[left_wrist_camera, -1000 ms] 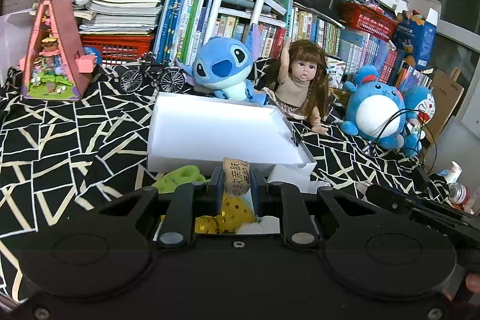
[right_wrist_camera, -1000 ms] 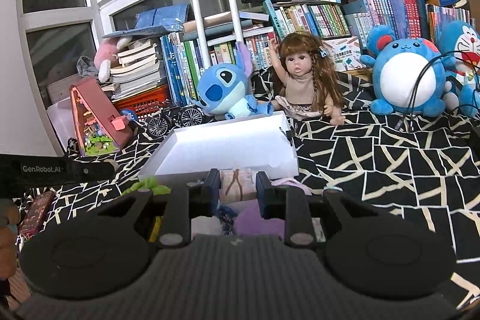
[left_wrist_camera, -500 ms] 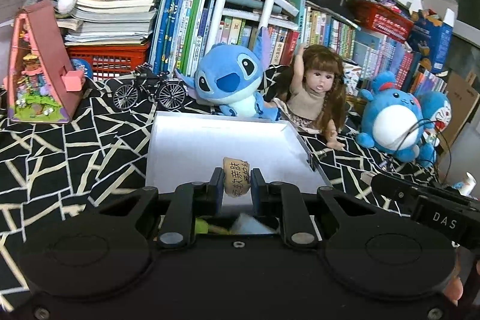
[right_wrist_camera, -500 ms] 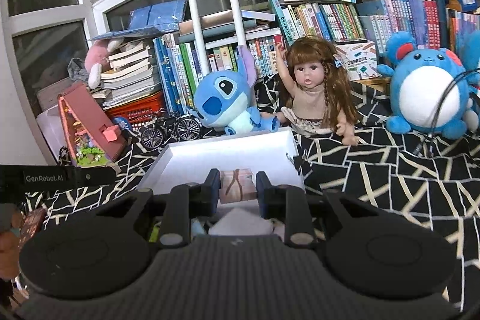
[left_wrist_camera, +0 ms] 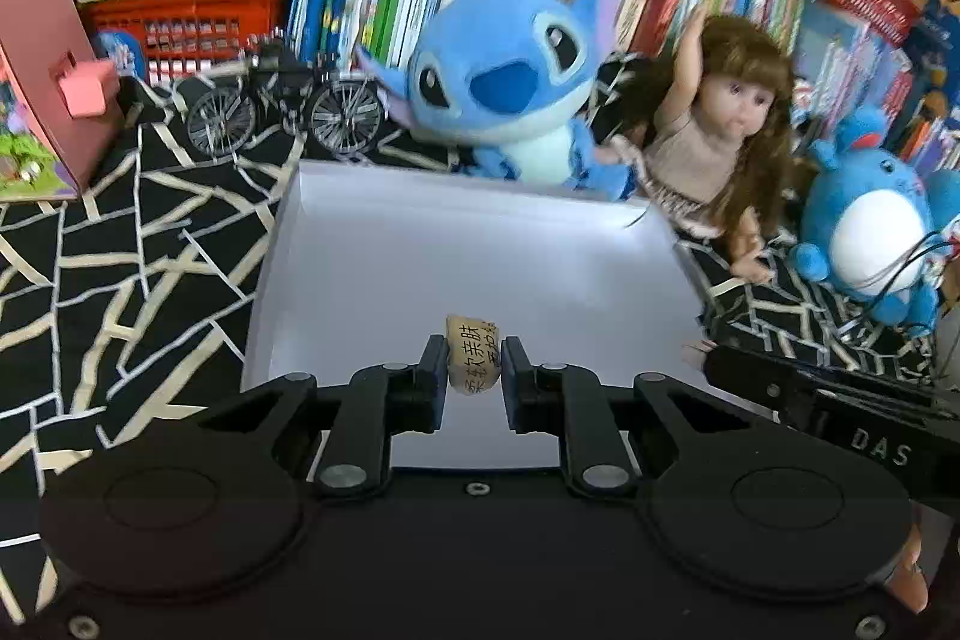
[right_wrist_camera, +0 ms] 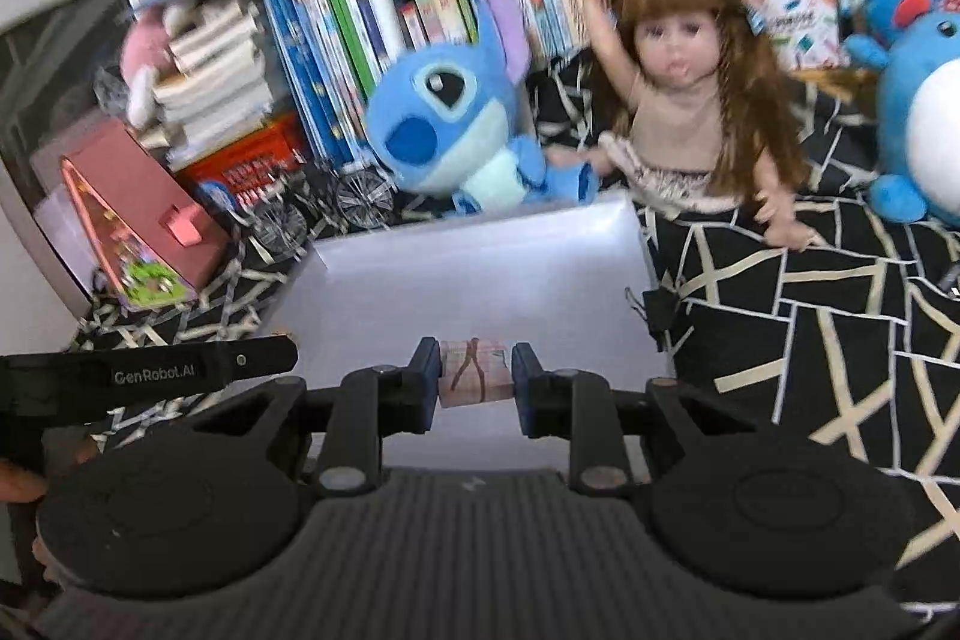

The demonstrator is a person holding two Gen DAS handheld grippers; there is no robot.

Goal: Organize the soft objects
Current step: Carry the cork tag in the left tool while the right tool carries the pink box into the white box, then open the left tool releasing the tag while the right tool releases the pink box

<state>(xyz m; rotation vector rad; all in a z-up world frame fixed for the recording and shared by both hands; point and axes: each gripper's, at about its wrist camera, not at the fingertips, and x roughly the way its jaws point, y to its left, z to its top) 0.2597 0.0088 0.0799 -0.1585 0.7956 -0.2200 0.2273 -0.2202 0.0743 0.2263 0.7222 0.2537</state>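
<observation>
The white tray looks bare inside, though its near edge is hidden. Above it, 2 grippers clamp soft items: left gripper a tan printed roll, right gripper a pinkish block.

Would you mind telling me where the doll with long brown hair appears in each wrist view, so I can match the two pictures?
Left wrist view: the doll sits upper right, beyond the white tray's far right corner, between the blue plush and the round blue toy.
Right wrist view: the doll sits upper centre-right, behind the tray's far right corner.
Shared landmark: the blue plush, immediately left of the doll in both.
</observation>
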